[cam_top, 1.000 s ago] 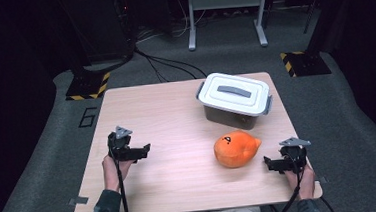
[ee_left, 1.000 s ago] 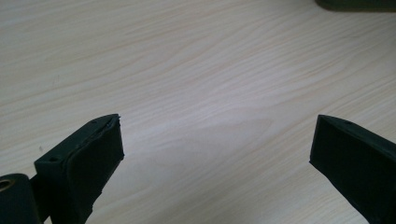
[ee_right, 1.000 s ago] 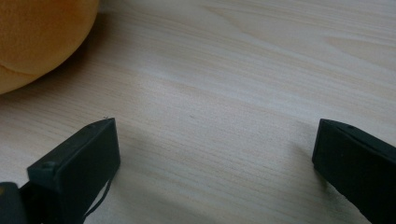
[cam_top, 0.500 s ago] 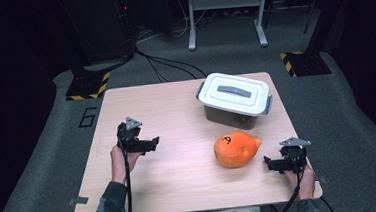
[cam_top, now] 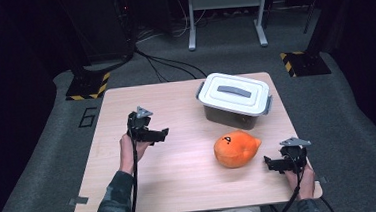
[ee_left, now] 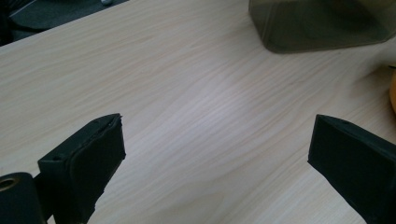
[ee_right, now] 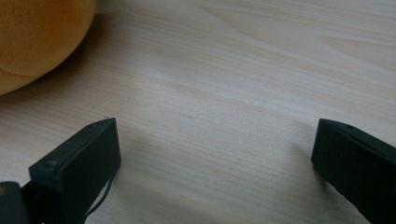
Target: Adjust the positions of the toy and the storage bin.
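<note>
The orange plush toy (cam_top: pixel 236 148) lies on my tabletop (cam_top: pixel 181 181), right of centre and toward my side. It is round and soft, with a small dark mark on its upper face and a pointed lobe aimed at the right edge. Just beyond it, near the far right corner, stands the storage box (cam_top: pixel 234 98): a dark translucent tub under a white lid with a grey handle and a grey clip at each end. Toy and box sit near each other without touching.

My right claw (cam_top: pixel 274 162) rests low by the near right corner, just beside the toy, its jaws spread wide and holding nothing. In the right claw's own view the toy (ee_right: pixel 37 37) bulges in at the top left, with bare wood between the jaws.

My left claw (cam_top: pixel 154 136) hovers over the left half of the tabletop, well apart from both things, jaws also spread wide and empty. Its own view shows the box's dark tub (ee_left: pixel 322 23) at the top right, cut off by the frame, and a sliver of orange at the right edge.

The whole left half and the near middle of the wood lie open. The tabletop ends close behind my right hand (cam_top: pixel 301 180). The floor around is dark grey carpet (cam_top: pixel 40 166), with cables (cam_top: pixel 168 65) trailing off beyond the far edge into shadow, where I can make out little.
</note>
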